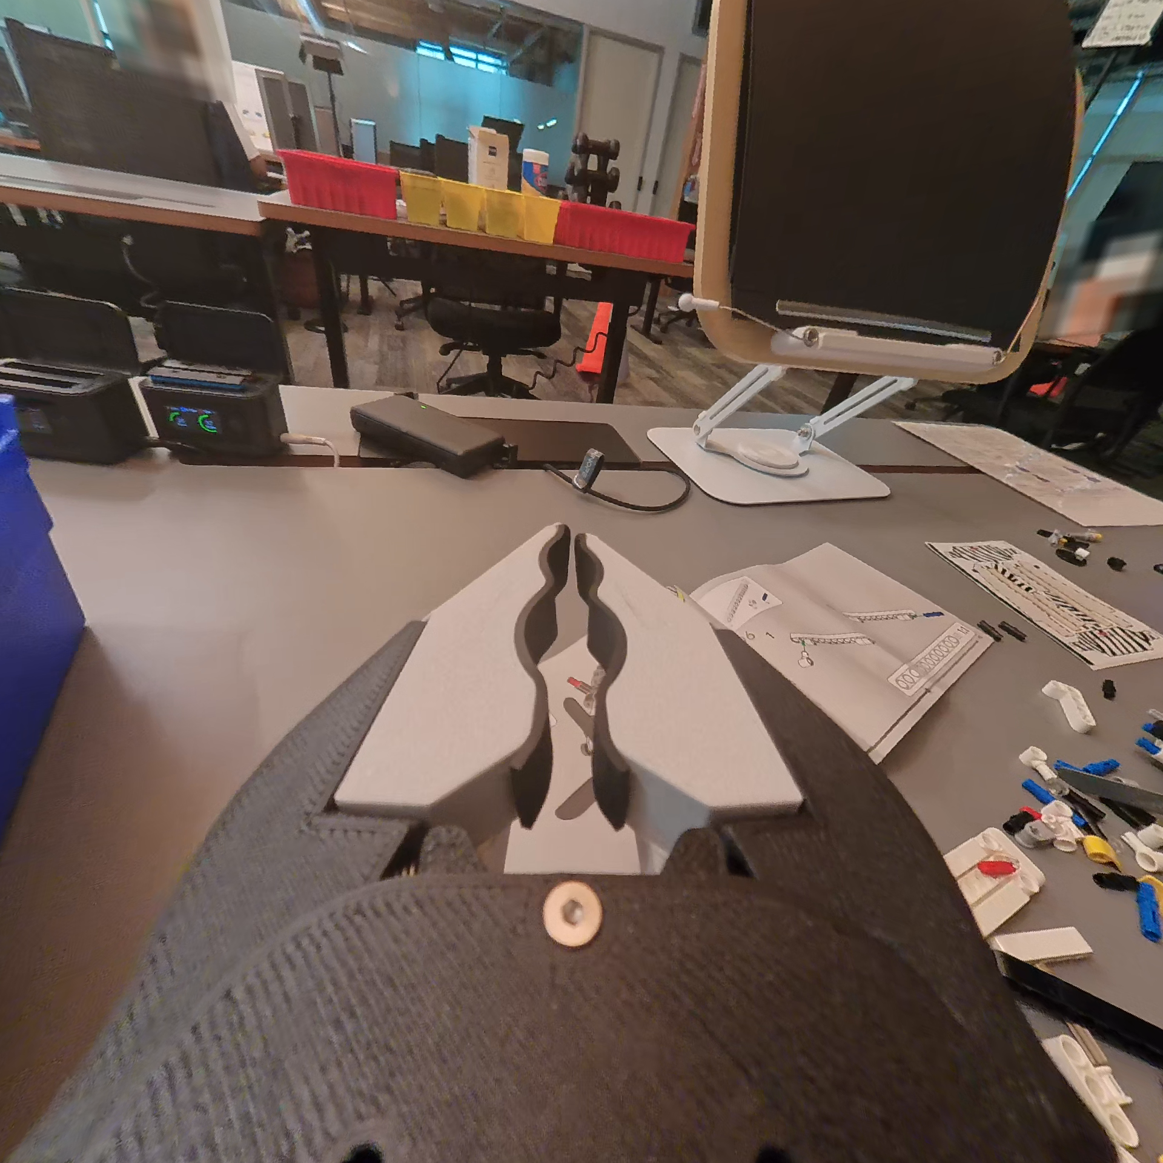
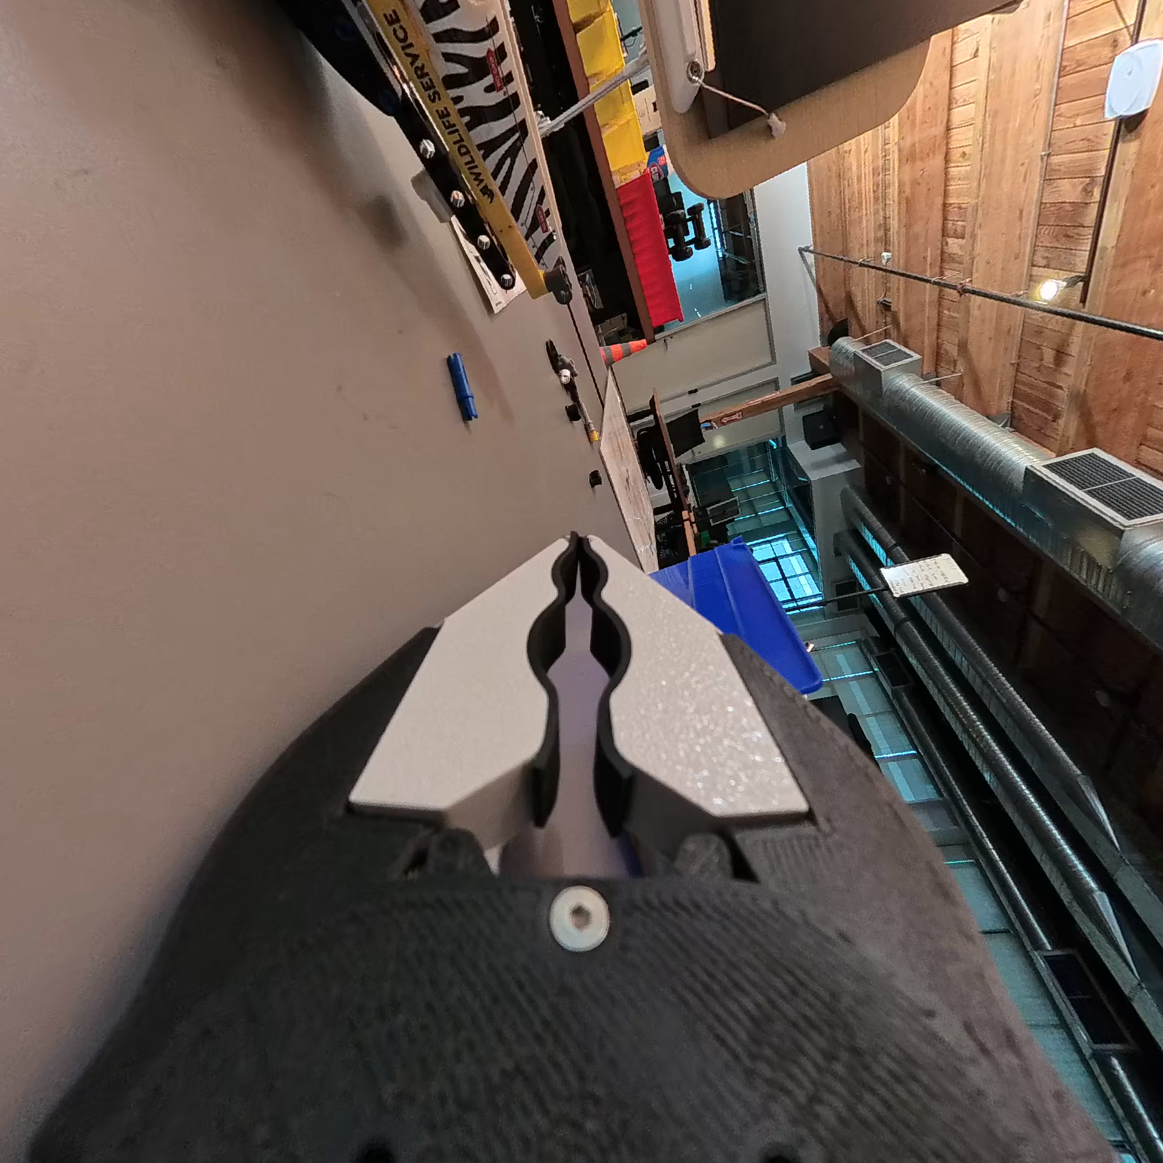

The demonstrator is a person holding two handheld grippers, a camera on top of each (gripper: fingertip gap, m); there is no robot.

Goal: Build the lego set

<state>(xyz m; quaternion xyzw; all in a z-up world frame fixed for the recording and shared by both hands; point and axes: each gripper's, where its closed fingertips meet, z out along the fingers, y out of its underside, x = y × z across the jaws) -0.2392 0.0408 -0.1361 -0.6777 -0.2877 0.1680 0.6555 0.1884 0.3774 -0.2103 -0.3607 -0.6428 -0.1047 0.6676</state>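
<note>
In the left wrist view my left gripper (image 1: 571, 536) is shut and empty, held over the grey table above the open instruction booklet (image 1: 837, 635). Loose lego pieces (image 1: 1082, 812) in white, blue, black, red and yellow lie at the right, with a white bent beam (image 1: 1070, 705) and a zebra-patterned sticker sheet (image 1: 1045, 604) nearby. In the right wrist view, which is rolled sideways, my right gripper (image 2: 576, 542) is shut and empty. A blue pin (image 2: 461, 387) lies on the table ahead of it. Small black pieces (image 2: 568, 377) and the sticker sheet (image 2: 497, 126) lie beyond.
A tablet on a white stand (image 1: 774, 466) stands at the back right of the table. A black power bank (image 1: 428, 434) with a cable and battery chargers (image 1: 207, 415) sit along the back edge. A blue bin (image 1: 25, 598) is at the left; it also shows in the right wrist view (image 2: 742, 604). About 7 centimeters separates my right fingertips from the blue pin (image 2: 461, 387).
</note>
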